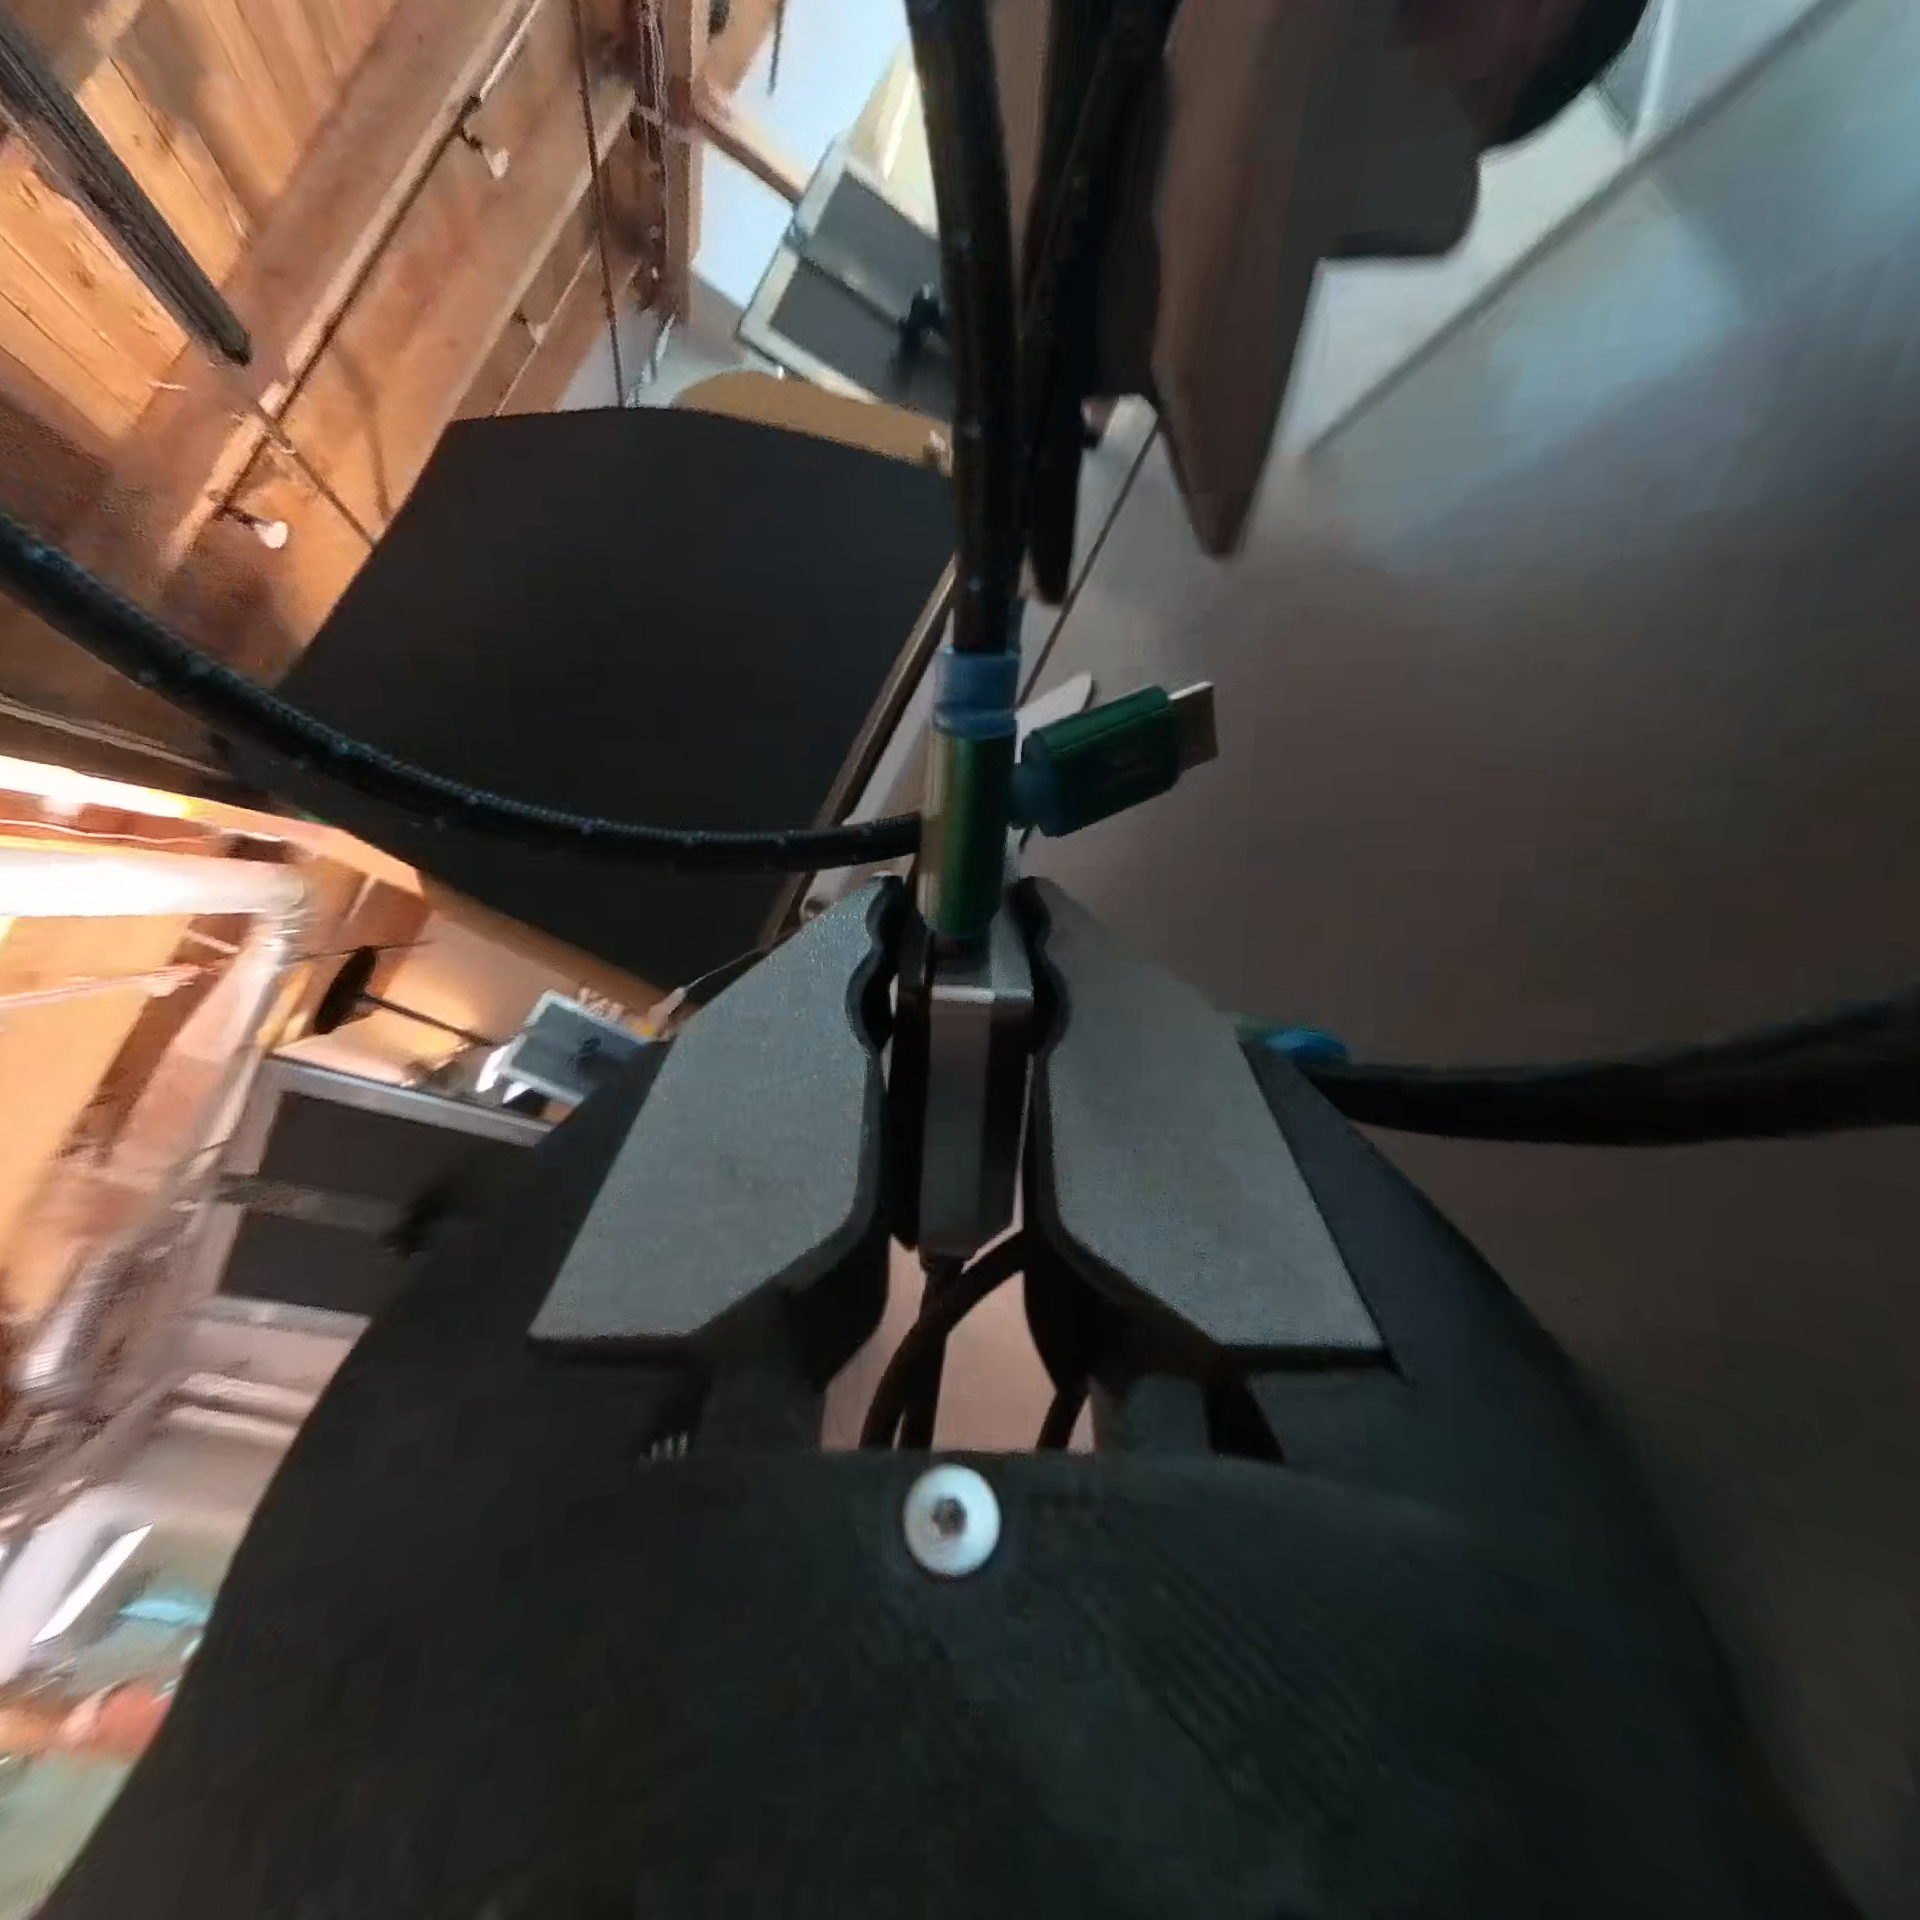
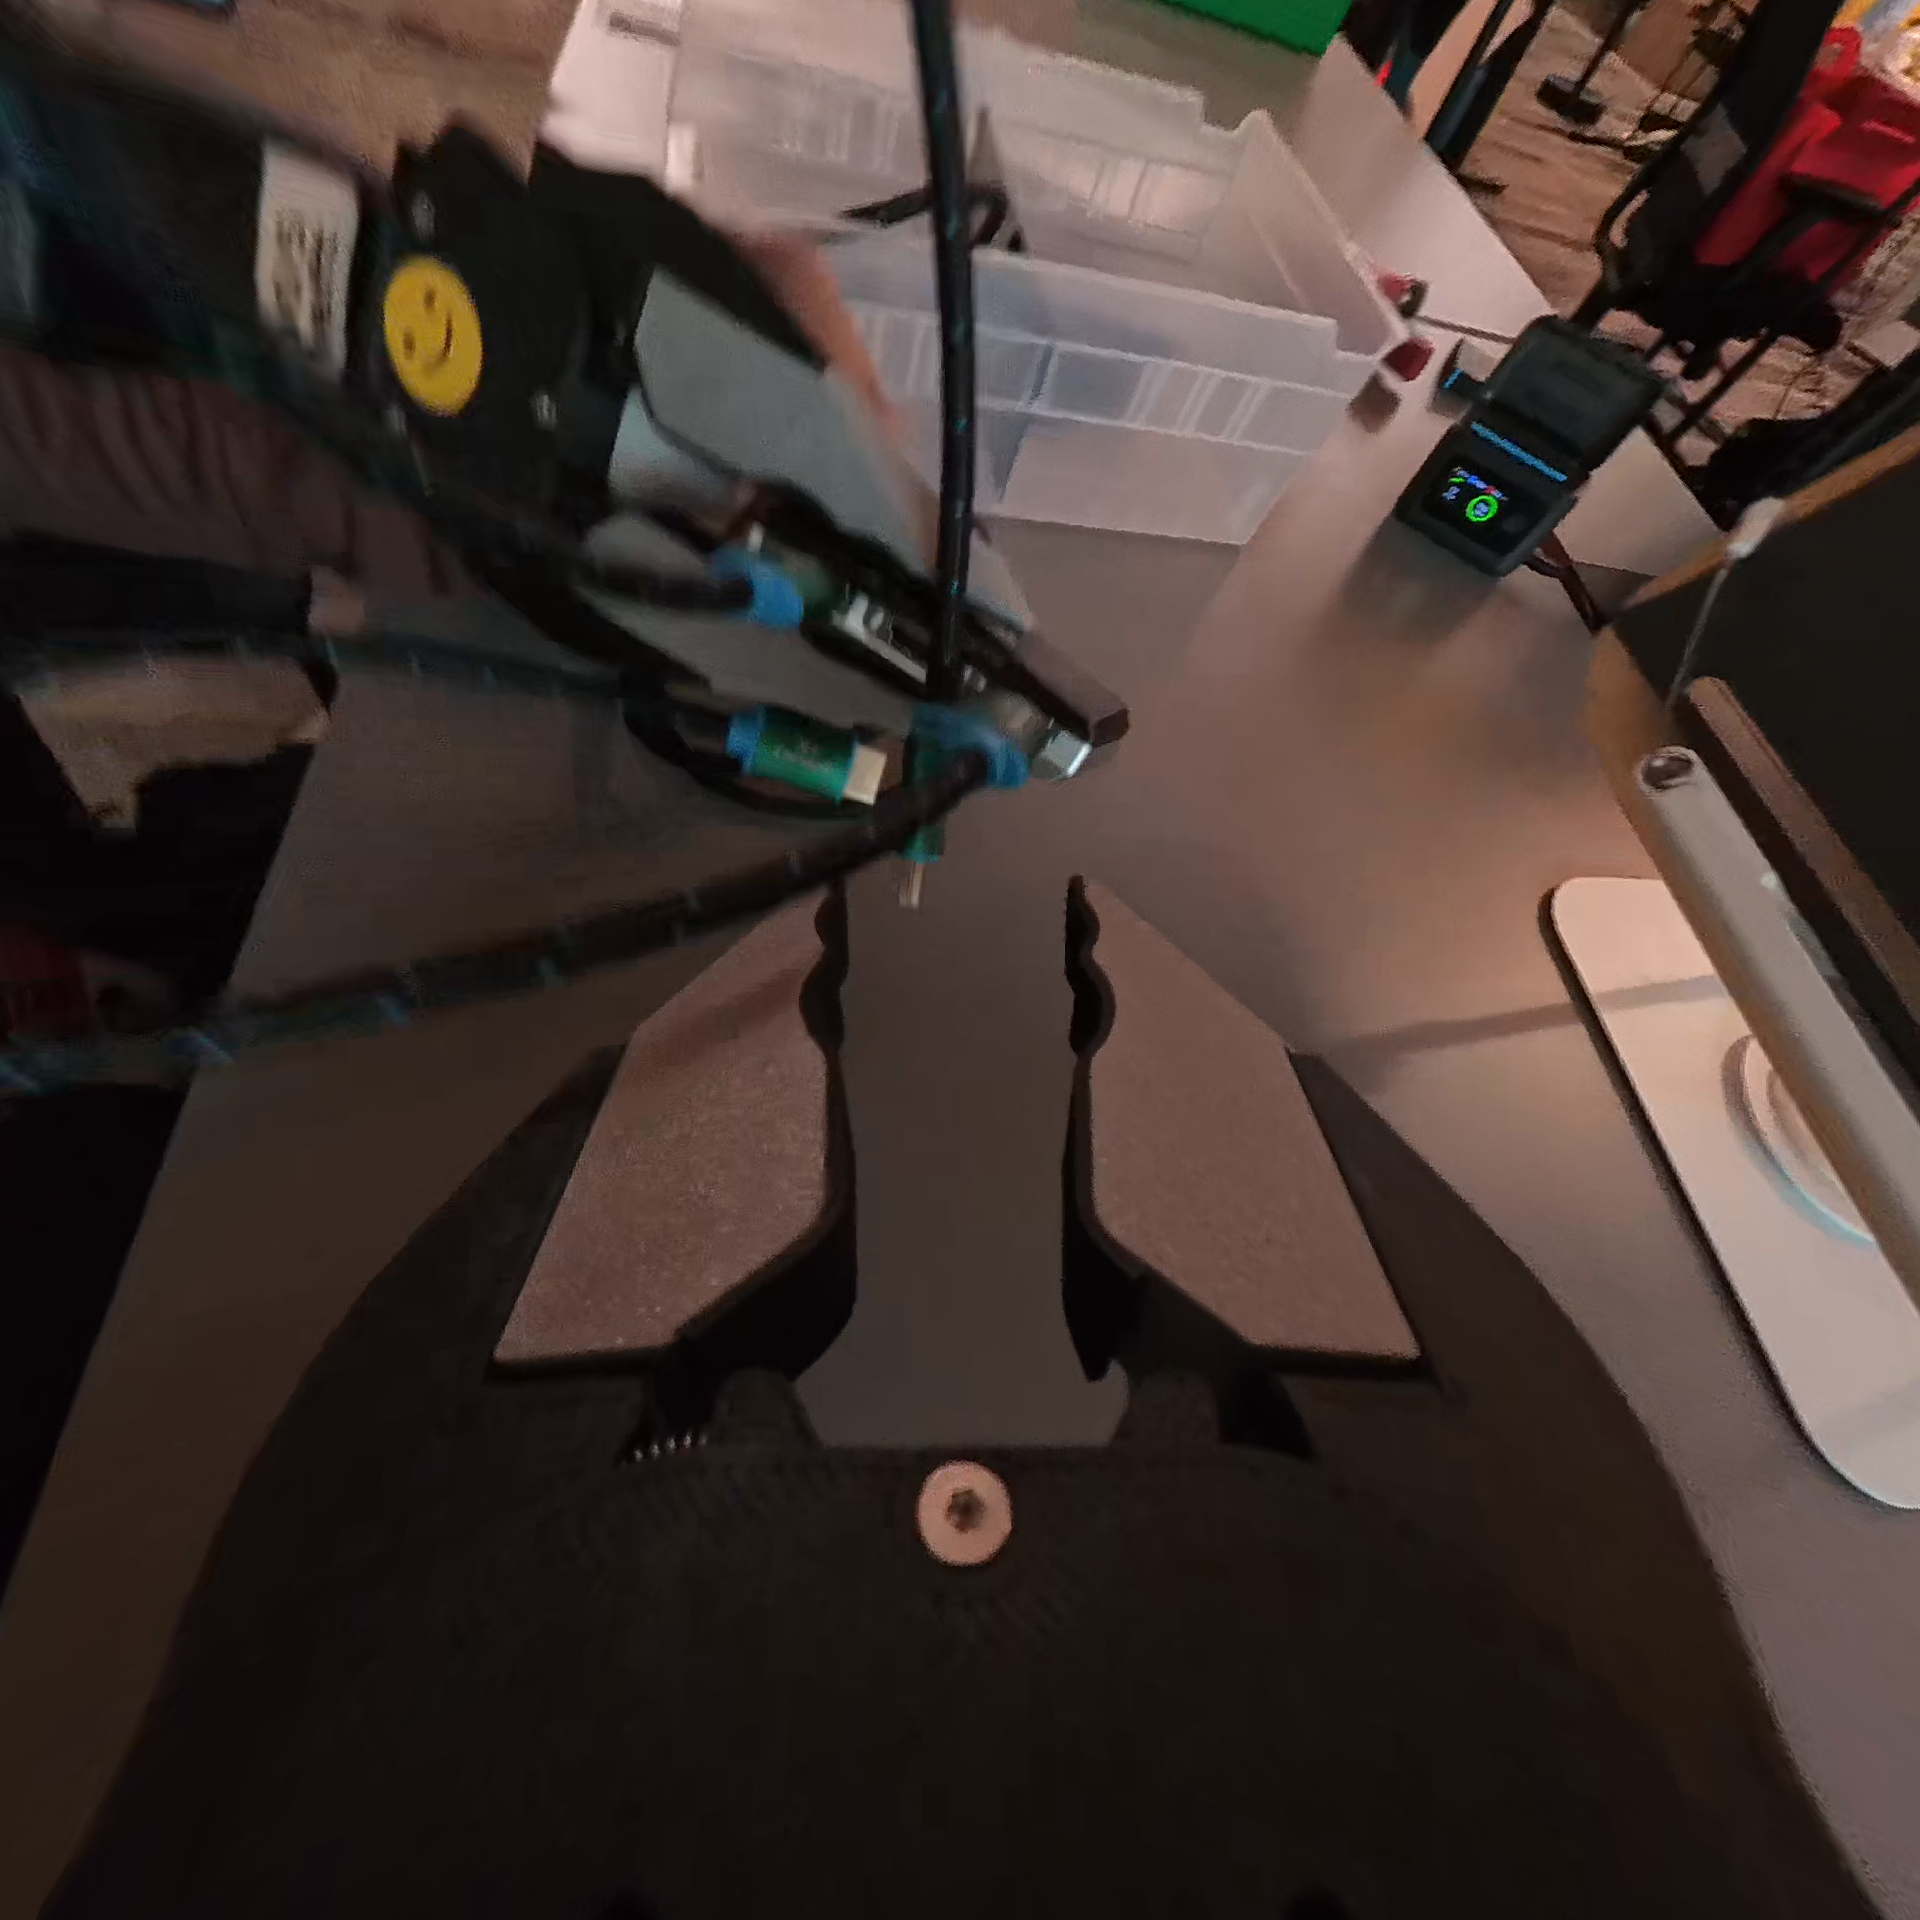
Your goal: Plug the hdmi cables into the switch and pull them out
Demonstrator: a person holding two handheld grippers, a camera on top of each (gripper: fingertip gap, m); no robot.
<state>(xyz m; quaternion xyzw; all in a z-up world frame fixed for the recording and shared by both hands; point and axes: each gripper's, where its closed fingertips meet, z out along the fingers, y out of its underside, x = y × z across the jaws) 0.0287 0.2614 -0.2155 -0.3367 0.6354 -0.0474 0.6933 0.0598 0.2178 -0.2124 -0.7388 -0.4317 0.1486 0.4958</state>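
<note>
Left jaws clamp my flat grey metal switch (image 1: 971,1101); right jaws gape empty below it, next needing the loose green-shelled HDMI plug (image 2: 805,753).

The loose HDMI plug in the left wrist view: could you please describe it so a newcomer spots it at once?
Find the left gripper clamping the grey switch. One green plug stands in the switch's top; the loose plug lies sideways just right of it, metal tip bare and pointing right.

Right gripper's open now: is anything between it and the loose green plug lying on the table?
Yes. A black braided cable runs across in front of the right gripper, before the plug.
</note>
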